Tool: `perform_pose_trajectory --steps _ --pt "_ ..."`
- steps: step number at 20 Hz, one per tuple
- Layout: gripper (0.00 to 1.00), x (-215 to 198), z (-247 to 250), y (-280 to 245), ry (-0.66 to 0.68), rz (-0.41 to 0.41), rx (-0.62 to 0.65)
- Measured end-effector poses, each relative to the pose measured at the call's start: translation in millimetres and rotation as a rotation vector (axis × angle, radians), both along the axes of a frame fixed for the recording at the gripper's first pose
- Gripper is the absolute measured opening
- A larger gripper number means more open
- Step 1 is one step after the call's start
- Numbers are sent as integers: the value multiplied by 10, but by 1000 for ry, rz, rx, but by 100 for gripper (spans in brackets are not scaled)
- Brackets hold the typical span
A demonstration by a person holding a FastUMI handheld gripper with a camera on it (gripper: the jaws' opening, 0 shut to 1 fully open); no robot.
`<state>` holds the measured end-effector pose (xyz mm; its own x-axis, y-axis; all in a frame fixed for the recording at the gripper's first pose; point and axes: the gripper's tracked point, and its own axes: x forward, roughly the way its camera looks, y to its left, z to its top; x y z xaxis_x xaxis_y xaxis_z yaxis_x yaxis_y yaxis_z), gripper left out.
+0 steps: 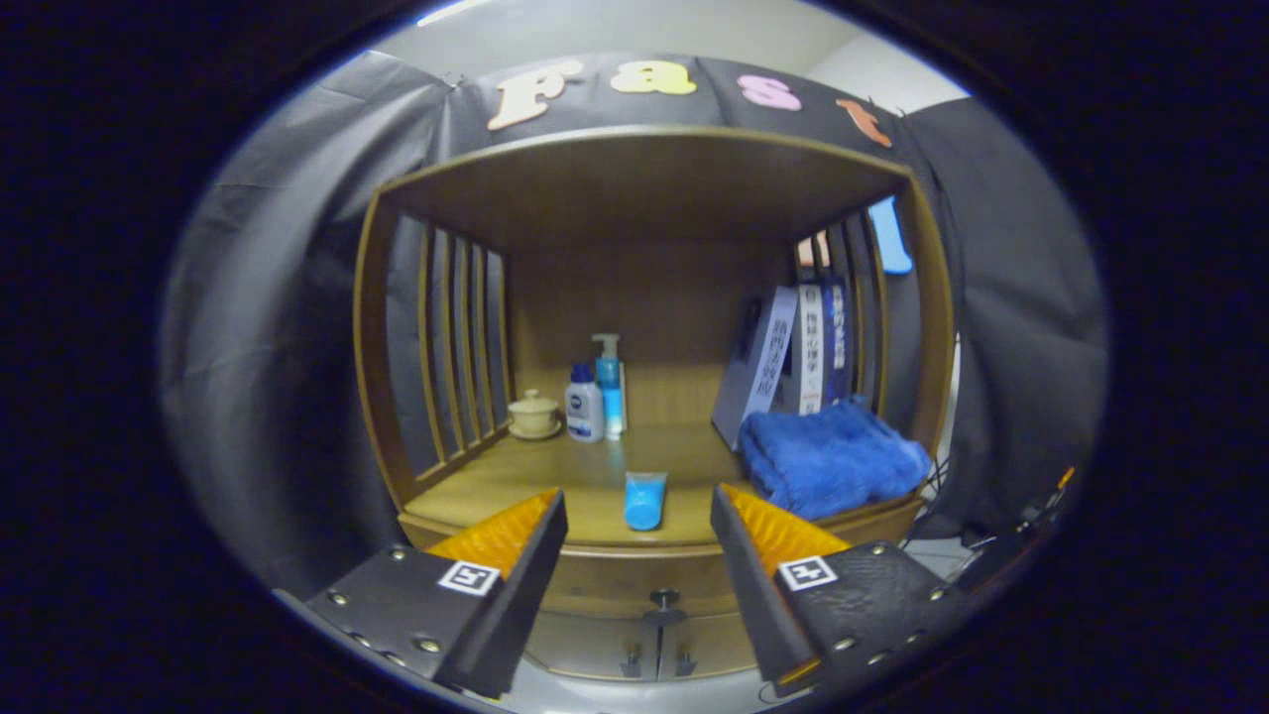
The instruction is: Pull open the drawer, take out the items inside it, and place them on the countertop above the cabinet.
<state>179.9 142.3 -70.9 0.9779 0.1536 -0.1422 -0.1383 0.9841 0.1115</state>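
**A:** Gripper view check — what's the hand-held gripper (639,540) doing?

**B:** Fingers are standing wide apart, grasping nothing. It's hovering in front of the brown wooden cabinet (634,188), well clear of it.

**A:** And the drawer?

**B:** Wooden drawer front (595,580) w/ small dark round knob (663,598) is sitting just under the countertop edge, looking closed. Knob's lying below the gap between the fingers, nearer the right one. Two small doors w/ handles are showing under the drawer.

**A:** Countertop?

**B:** Getting crowded. Small blue squeeze tube (644,499) is lying near the front edge, right above the knob. Folded blue fluffy towel (831,462) is right of the tube, leaning books (793,357) behind it. Cream lidded cup (533,414), white-and-blue bottle (584,404) and blue pump bottle (608,382) are standing back-left of the tube.

**A:** Risks?

**B:** Probably the knob: it's small, so an off-centre pinch could be slipping off mid-pull. Also, coming in too high could be nudging the tube, since it's sitting so close to the edge. Drawer contents: can't tell yet.
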Motion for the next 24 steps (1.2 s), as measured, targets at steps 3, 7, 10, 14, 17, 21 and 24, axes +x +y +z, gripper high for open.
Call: perform_pose_trajectory --steps 3,7,10,14,17,21,24 --pt "83 -231 303 -227 -51 -48 -4" --pt "77 -576 494 -532 -75 -105 -19" --pt "72 -852 592 -648 -102 -95 -14" --pt "72 -1234 706 -697 -126 -61 -1" --pt "71 -1402 659 -789 -118 -45 -27" --pt "72 -1494 570 -878 -93 -39 -52" --pt "72 -1542 567 -979 -102 -68 -41"
